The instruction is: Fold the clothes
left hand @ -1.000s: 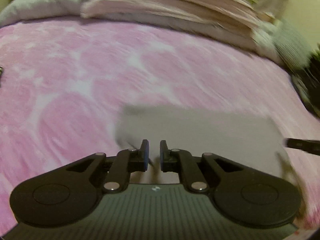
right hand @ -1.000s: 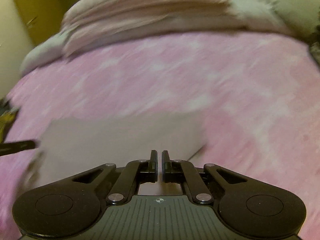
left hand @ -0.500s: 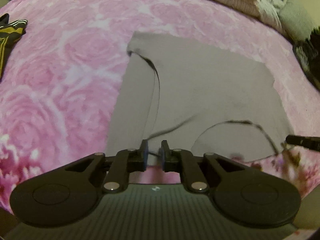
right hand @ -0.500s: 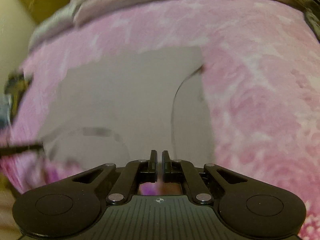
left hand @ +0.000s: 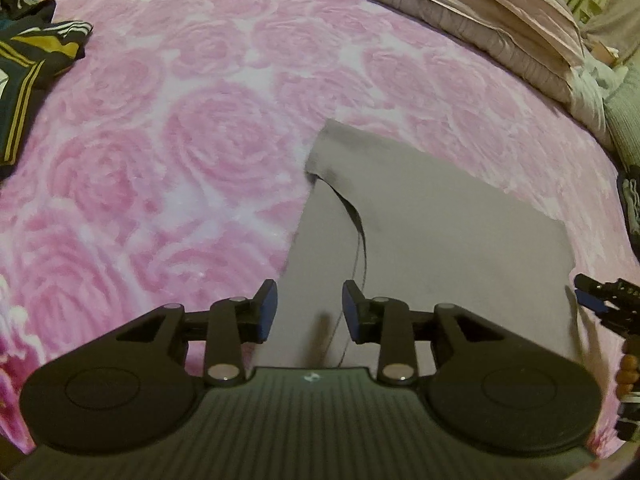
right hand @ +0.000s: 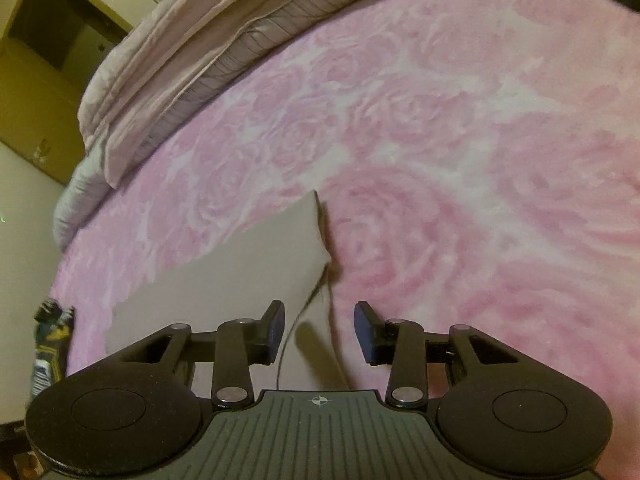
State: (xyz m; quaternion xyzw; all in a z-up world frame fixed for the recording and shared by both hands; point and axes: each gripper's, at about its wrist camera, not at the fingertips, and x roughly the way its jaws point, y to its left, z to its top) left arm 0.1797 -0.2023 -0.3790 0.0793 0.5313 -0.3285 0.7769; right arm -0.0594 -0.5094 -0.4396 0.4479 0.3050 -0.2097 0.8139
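The left gripper (left hand: 307,311), black with blue pads, hangs over the near left edge of a flat grey cloth garment (left hand: 432,240); its jaws stand apart and are opening, the cloth lying beneath the gap with neither pad pressing on it. In its own camera the right gripper (right hand: 320,332) hangs likewise over the garment's (right hand: 240,276) near right edge, jaws parted and opening, grey fabric and a thin dark seam line below them, nothing clamped. The right gripper (left hand: 600,300) also shows at the right rim of the left camera's view, just beside the garment's right edge.

The garment lies spread on a pink blanket printed with large roses (left hand: 208,144), its far edge straight and its far left corner slightly lifted beside a curved dark seam.

Farther left on the blanket, well apart from the grey piece, sits a crumpled dark garment with yellow and white stripes (left hand: 36,60). Along the far side of the bed lies a stack of pale pink and grey striped bedding (left hand: 480,12). Beyond it, in the right camera's view, stands a yellowish wall with a dark opening (right hand: 48,40).
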